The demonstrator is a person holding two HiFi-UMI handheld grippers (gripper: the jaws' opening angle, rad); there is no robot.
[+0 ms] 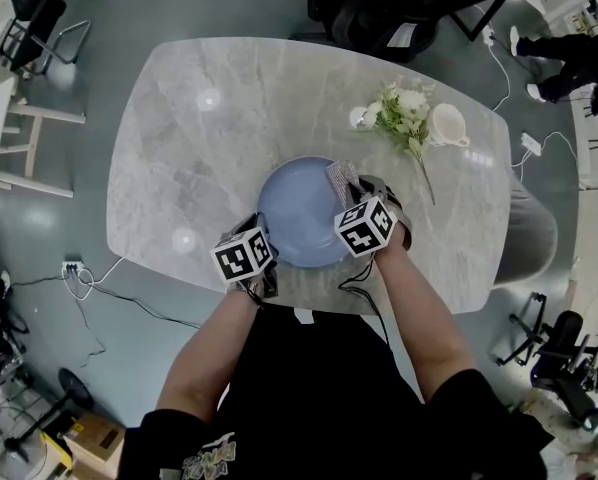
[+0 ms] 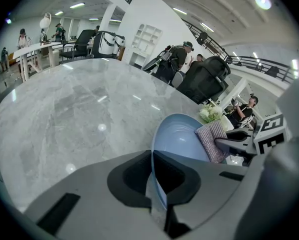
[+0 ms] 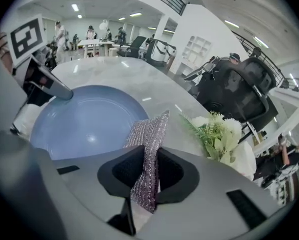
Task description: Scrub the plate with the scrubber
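A light blue plate (image 1: 297, 216) lies on the marble table (image 1: 199, 118) near its front edge. My left gripper (image 1: 262, 260) is shut on the plate's near left rim; in the left gripper view the thin rim (image 2: 154, 184) runs between the jaws. My right gripper (image 1: 354, 190) is shut on a silvery-purple mesh scrubber (image 1: 339, 176), which sticks out over the plate's right edge. In the right gripper view the scrubber (image 3: 148, 144) stands upright between the jaws, with the plate (image 3: 84, 121) to its left.
A spray of white flowers (image 1: 401, 116) and a white cup (image 1: 447, 125) lie at the table's far right. Chairs and people stand around the room beyond the table. A cable and plug (image 1: 79, 273) lie on the floor at the left.
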